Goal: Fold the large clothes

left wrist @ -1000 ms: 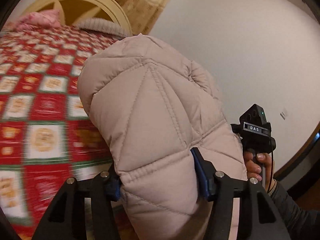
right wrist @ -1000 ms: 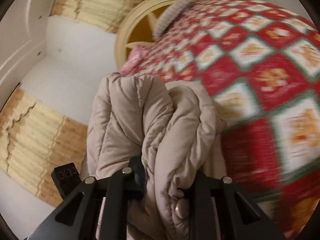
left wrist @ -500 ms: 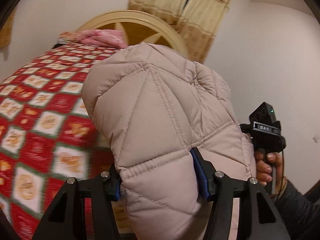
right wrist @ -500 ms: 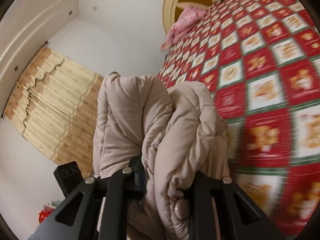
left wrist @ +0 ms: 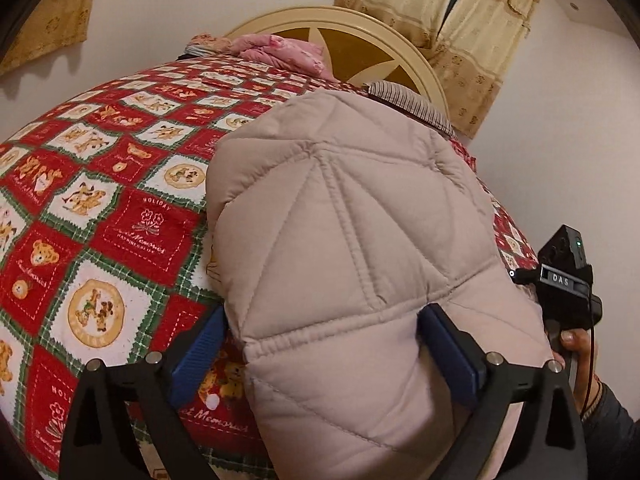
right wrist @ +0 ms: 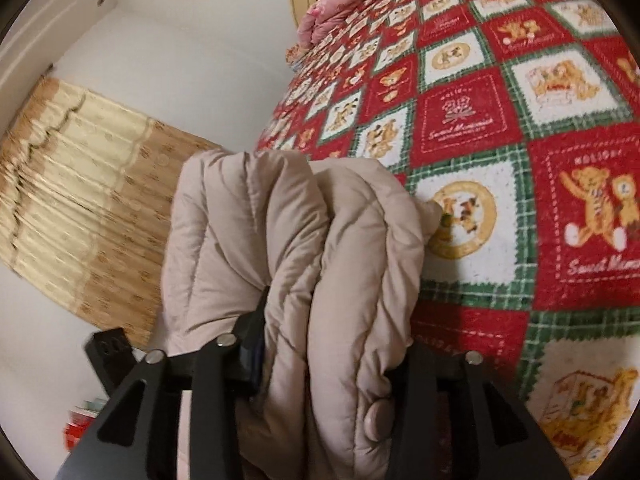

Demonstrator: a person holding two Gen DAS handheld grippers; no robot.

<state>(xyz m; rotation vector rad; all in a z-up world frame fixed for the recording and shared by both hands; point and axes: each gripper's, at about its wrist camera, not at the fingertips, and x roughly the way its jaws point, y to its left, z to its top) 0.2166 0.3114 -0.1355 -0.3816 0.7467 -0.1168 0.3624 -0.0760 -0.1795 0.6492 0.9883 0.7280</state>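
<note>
A beige quilted puffer jacket is folded into a thick bundle that rests at the near edge of the red, green and white patchwork bedspread. My left gripper straddles the bundle's near end. Its jaws are opening: the left blue pad stands off the fabric, and the right pad is at the fabric's side. In the right wrist view the jacket bulges in rolls between the fingers of my right gripper. Those jaws are opening too, with fabric still filling the gap and hiding the pads.
A cream round headboard, pink bedding and a striped pillow lie at the bed's far end. Yellow curtains hang behind, and another curtain hangs left of the bed. A hand holds the right tool's black body.
Both views have swung over the bed and the jacket bundle has come down onto the bedspread. The left jaws have spread wide off the bundle. The right jaws have widened a little.
</note>
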